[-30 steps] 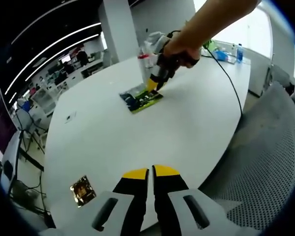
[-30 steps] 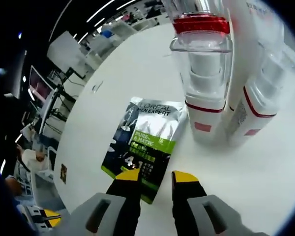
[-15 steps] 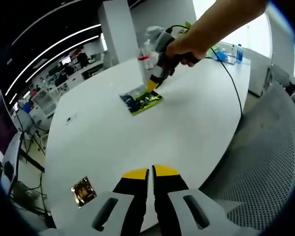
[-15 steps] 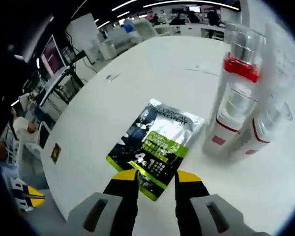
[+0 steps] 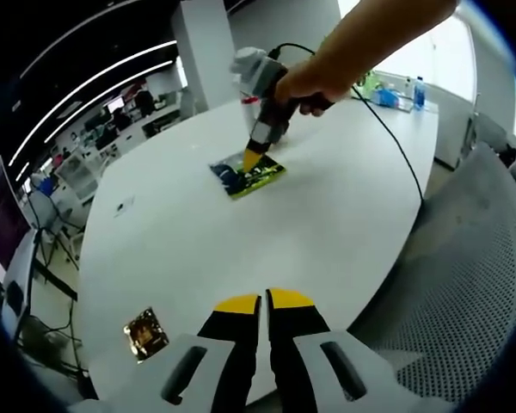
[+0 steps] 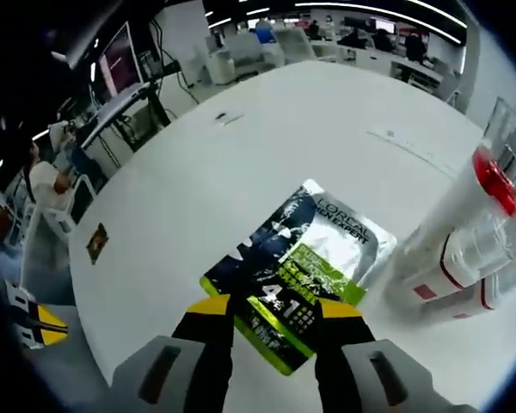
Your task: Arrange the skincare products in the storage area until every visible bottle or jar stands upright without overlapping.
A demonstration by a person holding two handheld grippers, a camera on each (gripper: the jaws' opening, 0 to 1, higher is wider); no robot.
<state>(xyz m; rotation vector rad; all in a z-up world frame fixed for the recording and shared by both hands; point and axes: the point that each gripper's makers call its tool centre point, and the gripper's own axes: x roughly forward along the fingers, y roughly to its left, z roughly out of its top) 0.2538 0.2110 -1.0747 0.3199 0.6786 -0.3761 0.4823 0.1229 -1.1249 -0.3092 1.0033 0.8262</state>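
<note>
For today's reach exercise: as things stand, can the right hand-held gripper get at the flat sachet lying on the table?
Probably yes. The right hand-held gripper is open, its jaws astride the near edge of the sachet with nothing between. The bottles stand off to one side.

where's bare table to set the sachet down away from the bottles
Free: the wide white table between the left gripper and the sachet, and beyond the sachet's far end. Crowded: the bottles stand close beside the sachet, where the right gripper hovers.

Flat sachet [image 6: 299, 267] lies beside seemingly upright red-banded bottles [image 6: 464, 232].
</note>
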